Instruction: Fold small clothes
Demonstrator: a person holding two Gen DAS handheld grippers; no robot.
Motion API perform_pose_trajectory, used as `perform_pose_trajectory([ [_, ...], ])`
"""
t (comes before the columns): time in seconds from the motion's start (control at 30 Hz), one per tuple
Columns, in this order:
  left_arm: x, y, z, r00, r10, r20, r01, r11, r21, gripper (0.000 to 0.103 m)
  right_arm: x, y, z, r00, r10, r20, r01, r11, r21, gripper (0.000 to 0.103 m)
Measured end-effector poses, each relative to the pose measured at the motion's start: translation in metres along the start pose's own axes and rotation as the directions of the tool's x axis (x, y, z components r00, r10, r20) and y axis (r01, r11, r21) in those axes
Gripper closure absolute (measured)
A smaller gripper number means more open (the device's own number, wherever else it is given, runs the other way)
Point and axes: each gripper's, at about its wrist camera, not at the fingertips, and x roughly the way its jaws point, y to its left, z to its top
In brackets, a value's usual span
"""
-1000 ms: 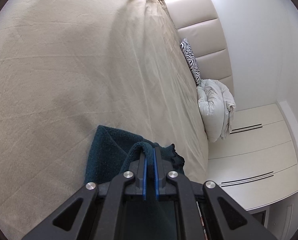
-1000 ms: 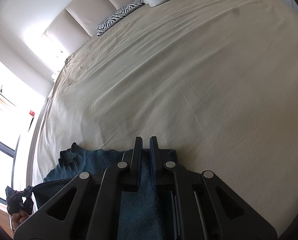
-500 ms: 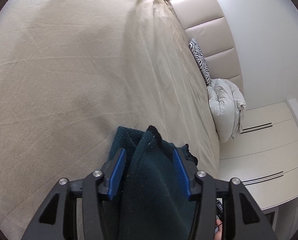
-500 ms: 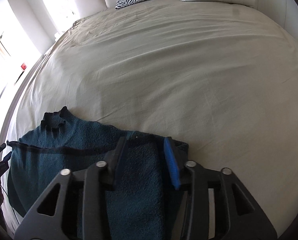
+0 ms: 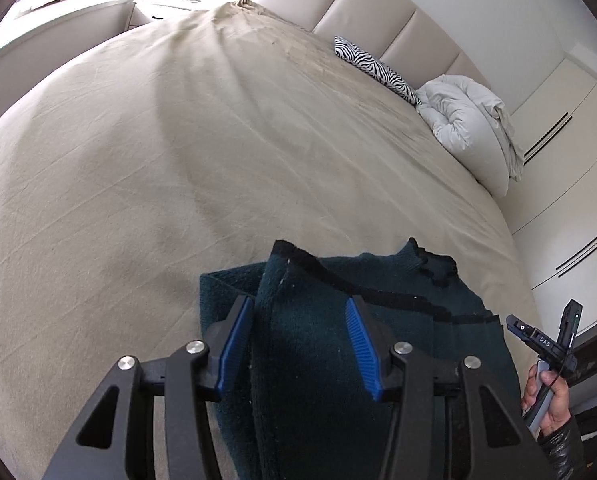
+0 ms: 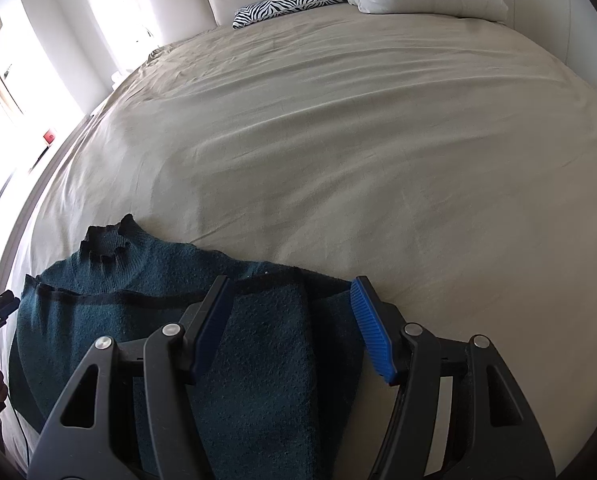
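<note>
A dark teal knitted sweater (image 5: 398,320) lies on the beige bed sheet (image 5: 138,200) near the bed's front edge, collar (image 6: 106,244) pointing up the bed. A folded-in strip of it (image 6: 266,340) lies over the body. My left gripper (image 5: 297,302) hovers over the sweater's left part, open, and its blue pads (image 5: 236,344) stand clear of the fold between them. At the sweater's right side my right gripper (image 6: 291,282) is open too, with the folded strip below its jaws and not pinched. Each gripper shows at the edge of the other's view, held by a hand (image 5: 546,396).
A zebra-print pillow (image 5: 378,66) and a bundled white duvet (image 5: 470,120) lie at the head of the bed by the padded headboard (image 5: 378,4). White wardrobe doors (image 5: 570,184) stand to the right. A nightstand (image 5: 158,10) is at the far left corner.
Both grippers went from shut on the sweater's edges to open and let the cloth go. Both have rolled and pulled back a little, so more of the sweater shows.
</note>
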Motion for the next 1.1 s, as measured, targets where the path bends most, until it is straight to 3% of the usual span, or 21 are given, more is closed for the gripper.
perform_pose_trajectory([
  [0.3, 0.012, 0.005, 0.006, 0.999, 0.046, -0.017, -0.046, 0.999, 0.019, 0.072, 0.006, 0.007, -0.002, 1.0, 0.001, -0.015, -0.002, 0.998, -0.066, 0.045],
  [0.53, 0.013, 0.002, 0.006, 0.997, 0.072, -0.015, -0.071, 0.996, 0.048, 0.093, 0.014, 0.03, -0.004, 0.998, -0.045, -0.043, 0.036, 0.984, -0.176, 0.068],
  [0.87, 0.011, 0.003, 0.003, 0.997, 0.071, -0.005, -0.071, 0.996, 0.051, 0.095, 0.029, 0.002, 0.0, 0.995, -0.033, -0.098, 0.03, 0.999, -0.032, 0.073],
  [1.0, 0.011, 0.003, 0.004, 0.997, 0.073, -0.005, -0.073, 0.996, 0.055, 0.096, 0.032, 0.009, 0.001, 0.995, -0.014, -0.102, 0.005, 0.996, -0.087, 0.073],
  [1.1, 0.01, 0.003, 0.003, 0.997, 0.074, -0.001, -0.074, 0.996, 0.056, 0.096, 0.031, 0.019, -0.001, 0.995, -0.046, -0.083, 0.033, 0.988, -0.153, 0.092],
])
